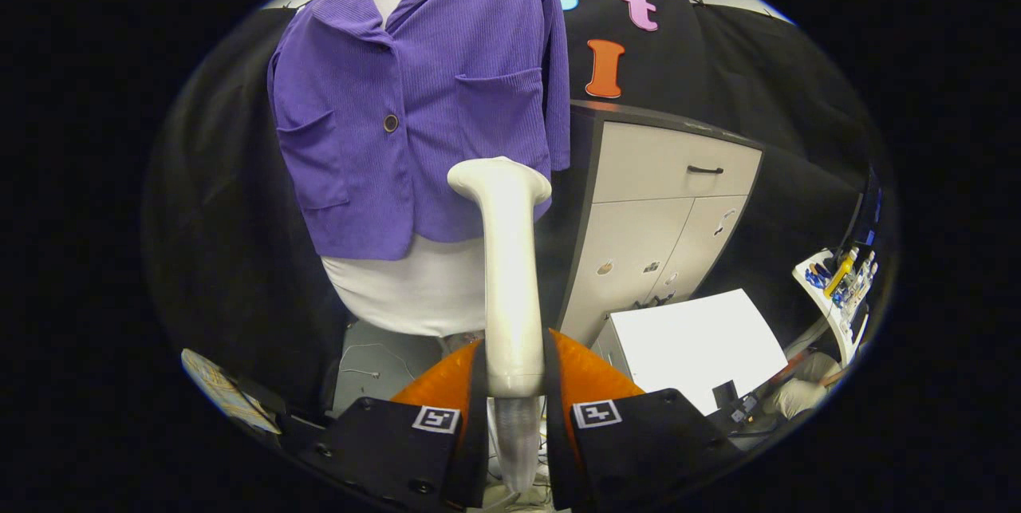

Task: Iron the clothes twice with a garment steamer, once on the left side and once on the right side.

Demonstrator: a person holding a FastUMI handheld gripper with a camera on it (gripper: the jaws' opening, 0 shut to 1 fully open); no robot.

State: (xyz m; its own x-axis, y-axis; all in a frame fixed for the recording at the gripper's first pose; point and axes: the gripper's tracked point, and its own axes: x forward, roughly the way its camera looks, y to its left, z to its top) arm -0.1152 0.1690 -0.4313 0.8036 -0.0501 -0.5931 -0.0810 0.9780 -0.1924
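Gripper (514,385) fingers pinching steamer handle (510,297) at bottom centre | steamer head (498,179) just off purple jacket (415,98) hem, upper left | tip: keep head flat, glide slowly up one side

Purple ribbed jacket (423,98), white steamer (506,258)

Jacket (423,98) hem behind steamer head (501,182); hose (517,441) base between tool (515,365) fingers.
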